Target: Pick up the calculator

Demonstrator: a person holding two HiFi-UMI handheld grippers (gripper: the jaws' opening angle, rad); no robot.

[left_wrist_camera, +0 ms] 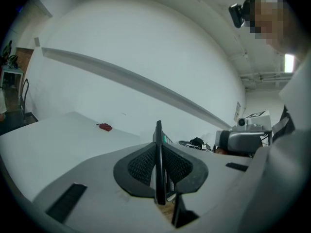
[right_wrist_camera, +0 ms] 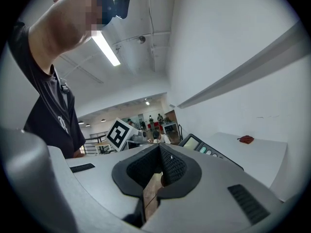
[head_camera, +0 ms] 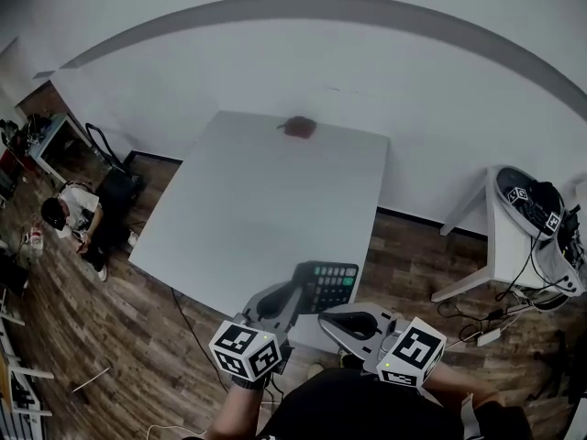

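The black calculator (head_camera: 332, 285), with its rows of keys and a few green ones, is lifted off the white table (head_camera: 266, 200) at the near edge. My left gripper (head_camera: 301, 288) is shut on its left side. In the left gripper view the calculator (left_wrist_camera: 158, 149) stands edge-on, pinched between the two dark pads. My right gripper (head_camera: 328, 319) hovers just right of it and nearer to me, its jaws shut with nothing between them. In the right gripper view the calculator (right_wrist_camera: 206, 148) shows just to the right of that gripper (right_wrist_camera: 159, 149).
A small red object (head_camera: 298, 127) lies at the table's far edge, by the white wall. A white side table (head_camera: 500, 236) with gear and cables stands at the right. A person (head_camera: 71, 214) sits on the wooden floor at the left.
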